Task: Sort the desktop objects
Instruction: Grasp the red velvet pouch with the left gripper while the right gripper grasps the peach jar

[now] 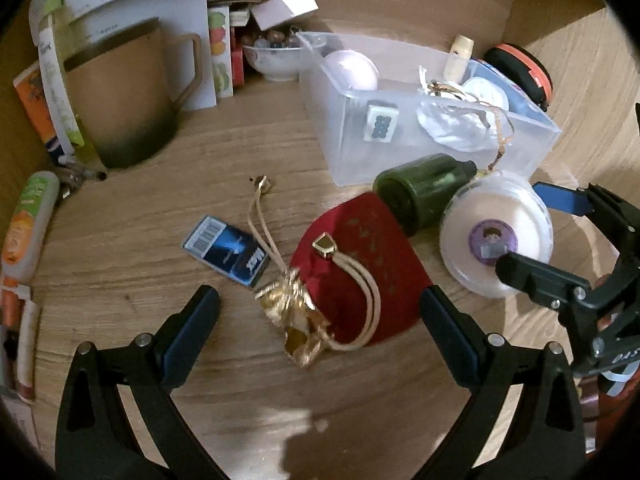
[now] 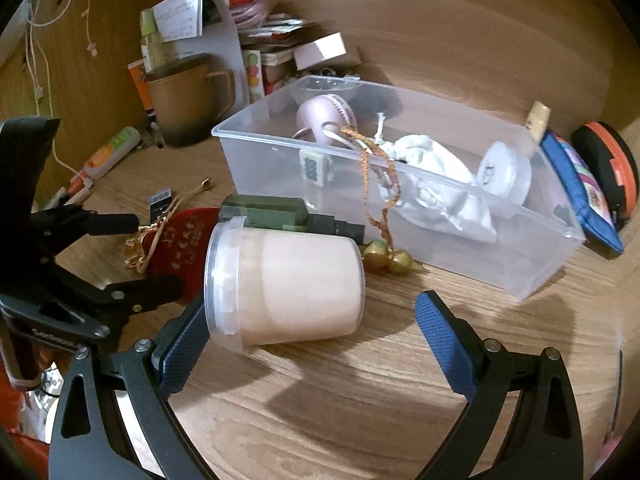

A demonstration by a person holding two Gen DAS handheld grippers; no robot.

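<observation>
A red drawstring pouch [image 1: 368, 268] with gold trim lies on the wooden desk between the fingers of my open left gripper [image 1: 320, 328]; it also shows in the right wrist view [image 2: 180, 236]. A pink-filled clear tub [image 2: 288, 284] lies on its side between the fingers of my open right gripper [image 2: 312, 344], touching the left pad; it also shows in the left wrist view [image 1: 496, 232]. A dark green bottle [image 1: 424, 188] lies beside it. A clear plastic bin [image 2: 532, 264] holds a white pouch [image 2: 432, 188], a pink fan and small items.
A blue card box [image 1: 228, 248] lies left of the pouch. A brown mug [image 1: 128, 96], papers, a white bowl [image 1: 272, 60] and tubes crowd the back left. An orange-black case [image 2: 608, 168] and blue pouch [image 2: 580, 188] sit right of the bin.
</observation>
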